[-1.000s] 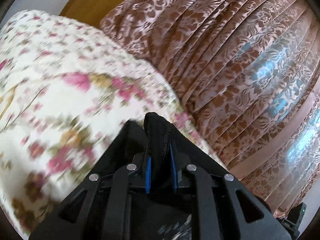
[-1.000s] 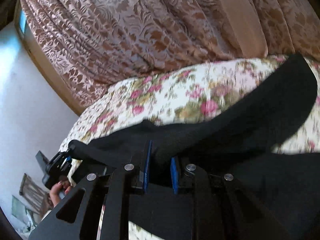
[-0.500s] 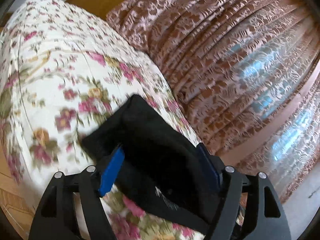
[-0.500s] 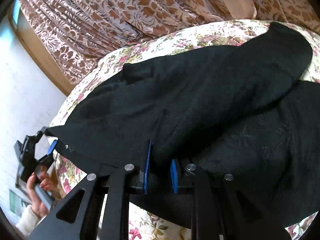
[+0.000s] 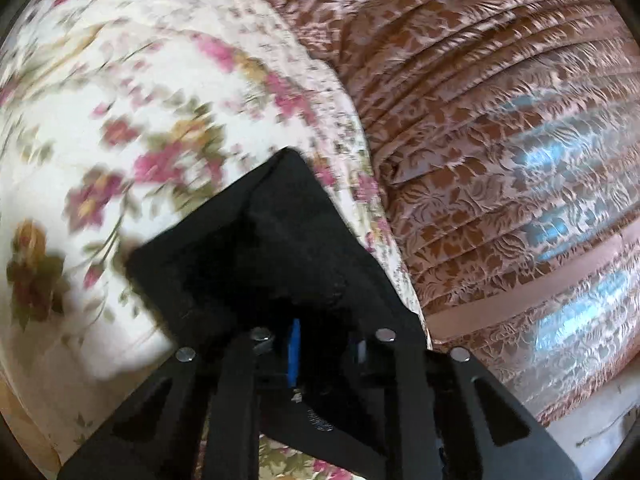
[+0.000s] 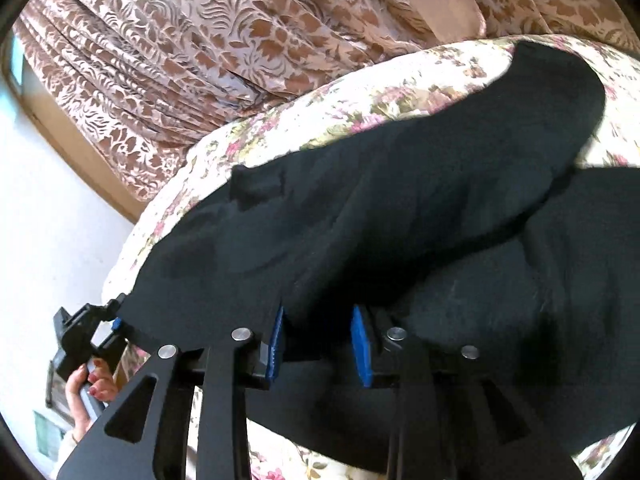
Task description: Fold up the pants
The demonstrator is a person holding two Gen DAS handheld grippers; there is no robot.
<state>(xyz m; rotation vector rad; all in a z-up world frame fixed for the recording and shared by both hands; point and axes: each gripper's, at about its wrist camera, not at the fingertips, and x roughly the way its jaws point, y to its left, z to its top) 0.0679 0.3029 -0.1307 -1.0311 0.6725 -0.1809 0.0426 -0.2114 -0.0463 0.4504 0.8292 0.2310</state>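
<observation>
Black pants (image 6: 400, 216) lie spread over a floral bedspread (image 6: 400, 92), with one leg folded across the other. My right gripper (image 6: 320, 344) sits at their near edge, its blue pads (image 6: 276, 344) parted, with cloth between them but not pinched. In the left wrist view a corner of the pants (image 5: 272, 248) lies over my left gripper (image 5: 324, 348), whose blue pad (image 5: 295, 350) shows with a narrow gap beside it; the cloth hides the grip. The left gripper also shows in the right wrist view (image 6: 108, 328), at the pants' left corner.
Brown patterned curtains (image 5: 500, 140) hang close behind the bed. The bedspread (image 5: 120, 120) fills the left of the left wrist view. A white wall (image 6: 52, 216) and the person's hand (image 6: 92, 392) are at the left of the right wrist view.
My left gripper opened wide half a second ago and has narrowed again around the pants' corner. My right gripper's pads have parted from their grip. The pants went from held up to lying on the bed.
</observation>
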